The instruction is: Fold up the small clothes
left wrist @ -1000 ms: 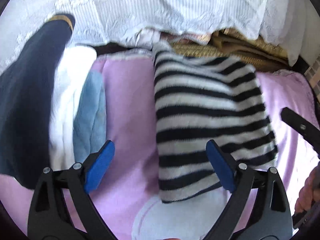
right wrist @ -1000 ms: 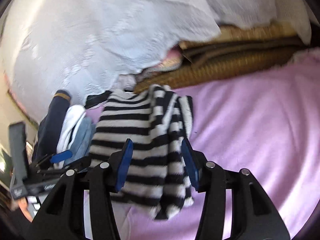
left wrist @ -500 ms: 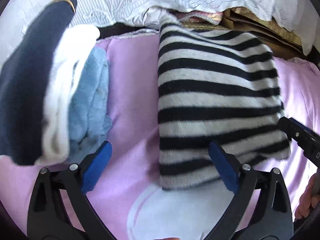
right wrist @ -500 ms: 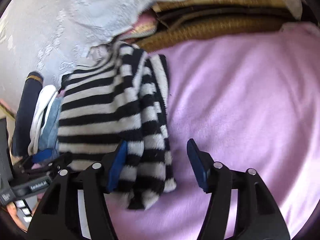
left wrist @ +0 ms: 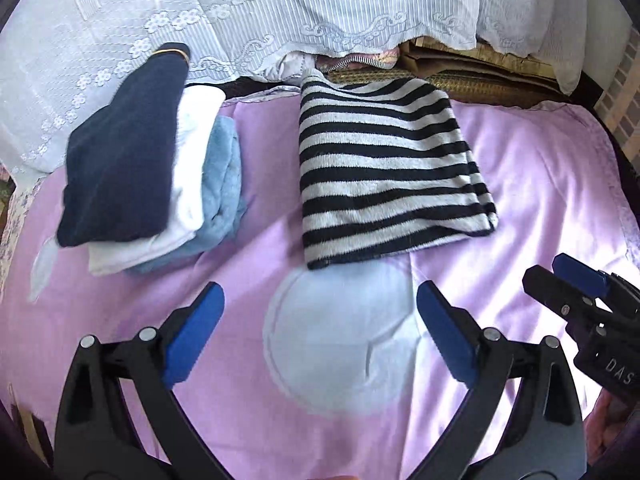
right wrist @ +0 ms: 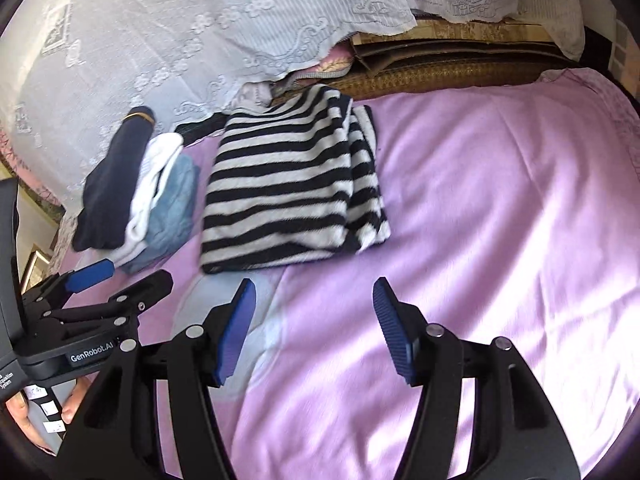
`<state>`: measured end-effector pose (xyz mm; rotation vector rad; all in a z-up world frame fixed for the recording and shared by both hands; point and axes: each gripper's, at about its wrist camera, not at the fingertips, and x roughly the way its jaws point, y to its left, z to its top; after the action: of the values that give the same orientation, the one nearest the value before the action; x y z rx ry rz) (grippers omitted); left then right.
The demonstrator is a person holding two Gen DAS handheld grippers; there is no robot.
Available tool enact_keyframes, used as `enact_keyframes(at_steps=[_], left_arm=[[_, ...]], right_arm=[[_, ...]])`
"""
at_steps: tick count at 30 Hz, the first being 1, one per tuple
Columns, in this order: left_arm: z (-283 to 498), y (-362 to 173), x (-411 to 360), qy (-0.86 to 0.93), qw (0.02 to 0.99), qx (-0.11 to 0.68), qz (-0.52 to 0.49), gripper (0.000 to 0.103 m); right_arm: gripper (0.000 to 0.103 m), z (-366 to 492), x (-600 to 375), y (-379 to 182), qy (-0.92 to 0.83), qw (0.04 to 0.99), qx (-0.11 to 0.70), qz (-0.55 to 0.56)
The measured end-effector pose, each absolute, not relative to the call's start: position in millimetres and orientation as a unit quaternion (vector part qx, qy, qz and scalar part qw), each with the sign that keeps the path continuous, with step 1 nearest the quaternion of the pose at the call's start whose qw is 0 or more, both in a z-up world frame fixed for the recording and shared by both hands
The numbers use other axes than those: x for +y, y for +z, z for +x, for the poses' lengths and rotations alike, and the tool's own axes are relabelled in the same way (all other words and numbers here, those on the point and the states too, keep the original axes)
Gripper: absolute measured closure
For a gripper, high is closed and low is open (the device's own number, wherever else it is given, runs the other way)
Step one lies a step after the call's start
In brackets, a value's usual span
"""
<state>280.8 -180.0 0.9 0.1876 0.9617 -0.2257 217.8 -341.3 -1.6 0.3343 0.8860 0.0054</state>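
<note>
A black-and-white striped sweater (left wrist: 384, 176) (right wrist: 292, 188) lies folded flat on the pink sheet (left wrist: 540, 184) (right wrist: 500, 200). My left gripper (left wrist: 320, 332) hangs open above the sheet just in front of the sweater's near edge, touching nothing. My right gripper (right wrist: 312, 322) is also open and empty, set back from the sweater's near right corner. In the left wrist view, the right gripper's fingers (left wrist: 576, 280) show at the right edge. The left gripper (right wrist: 108, 280) appears at lower left in the right wrist view.
A stack of folded clothes, navy (left wrist: 120, 160) on white (left wrist: 188, 184) on light blue (left wrist: 228, 184), lies left of the sweater. White lace fabric (left wrist: 320, 8) and brown woven mats (left wrist: 480, 72) line the far side. A pale round print (left wrist: 340, 340) marks the sheet.
Both grippers drew back from the sweater, which now lies free and fully in view. The right gripper's jaws widened and no longer straddle the sweater's edge.
</note>
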Motion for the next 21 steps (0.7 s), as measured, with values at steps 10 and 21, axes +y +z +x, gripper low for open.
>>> enact_keyframes(at_steps=[10, 21], left_arm=[[227, 61, -169, -0.095, 0.896, 0.425, 0.089, 0.004], [152, 122, -160, -0.094, 0.916, 0.38, 0.089, 0.004]], right_arm=[[0.04, 168, -317, 68, 0.023, 0.916, 0.372, 0.147], [0.019, 94, -303, 134, 0.0, 0.936, 0.327, 0.132]])
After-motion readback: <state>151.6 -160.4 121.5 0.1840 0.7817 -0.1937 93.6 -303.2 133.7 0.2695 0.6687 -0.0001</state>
